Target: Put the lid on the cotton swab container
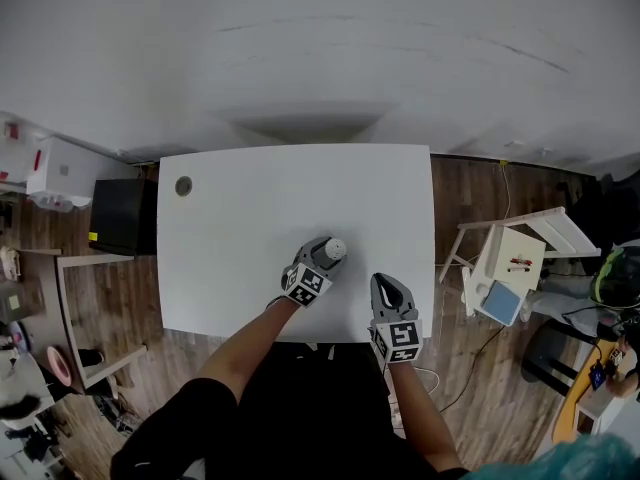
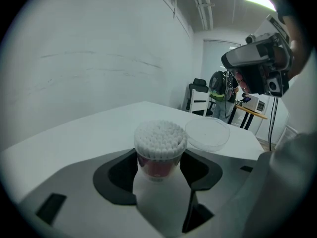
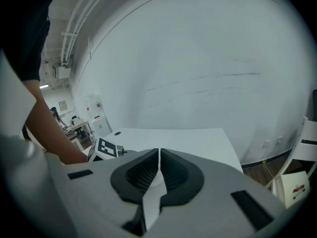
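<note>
Jaws of left gripper [image 1: 326, 258] stand wide w/ swab tub [image 2: 159, 152] upright between them, pads not pressing. Lid [image 2: 208, 133] lies on table [image 2: 74, 138] just beyond the tub, to its right. Right gripper [image 3: 158, 155] closed, empty. Lid looks light, thin, slick plastic and prob. flexes; pinch it at the rim.

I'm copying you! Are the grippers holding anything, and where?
Apparently nothing: the cotton swab container stands between the open jaws of the left gripper; the right gripper is shut, empty.

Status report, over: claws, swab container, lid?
Left claw open around uncovered clear round cotton swab container. Right claw shut, empty. Clear plastic lid on white table beyond; nothing blocking.
</note>
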Motion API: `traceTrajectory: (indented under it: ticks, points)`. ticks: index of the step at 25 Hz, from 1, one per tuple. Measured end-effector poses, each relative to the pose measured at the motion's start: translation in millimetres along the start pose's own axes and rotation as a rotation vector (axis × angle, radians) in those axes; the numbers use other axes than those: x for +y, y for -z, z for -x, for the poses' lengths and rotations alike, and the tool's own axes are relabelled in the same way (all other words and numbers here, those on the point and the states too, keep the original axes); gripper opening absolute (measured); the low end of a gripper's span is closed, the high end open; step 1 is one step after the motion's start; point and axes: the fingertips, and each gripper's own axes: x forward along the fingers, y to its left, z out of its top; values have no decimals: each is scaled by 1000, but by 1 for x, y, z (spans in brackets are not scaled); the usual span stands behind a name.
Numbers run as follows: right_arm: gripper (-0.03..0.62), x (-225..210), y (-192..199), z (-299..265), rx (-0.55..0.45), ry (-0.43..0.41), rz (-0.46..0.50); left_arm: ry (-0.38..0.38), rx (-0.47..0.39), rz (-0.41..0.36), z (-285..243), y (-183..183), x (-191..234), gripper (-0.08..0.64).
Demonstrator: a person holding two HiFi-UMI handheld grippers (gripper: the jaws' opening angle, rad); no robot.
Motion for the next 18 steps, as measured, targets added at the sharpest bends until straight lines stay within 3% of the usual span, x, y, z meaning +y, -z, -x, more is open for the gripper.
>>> traceTrajectory:
  ticks: [7, 15, 17, 18]
  points:
    - [35, 14, 25, -16, 67, -94, 67, 8, 8, 34, 10, 8, -7, 270]
    - [37, 22, 72, -16, 163, -117, 67, -4, 8, 63, 21, 16, -13, 270]
    - [66, 25, 79, -16, 173, -132, 35, -8, 11, 64, 22, 17, -15, 270]
    - [112, 28, 83, -17, 184, -144, 17, -10, 12, 64, 23, 18, -17, 270]
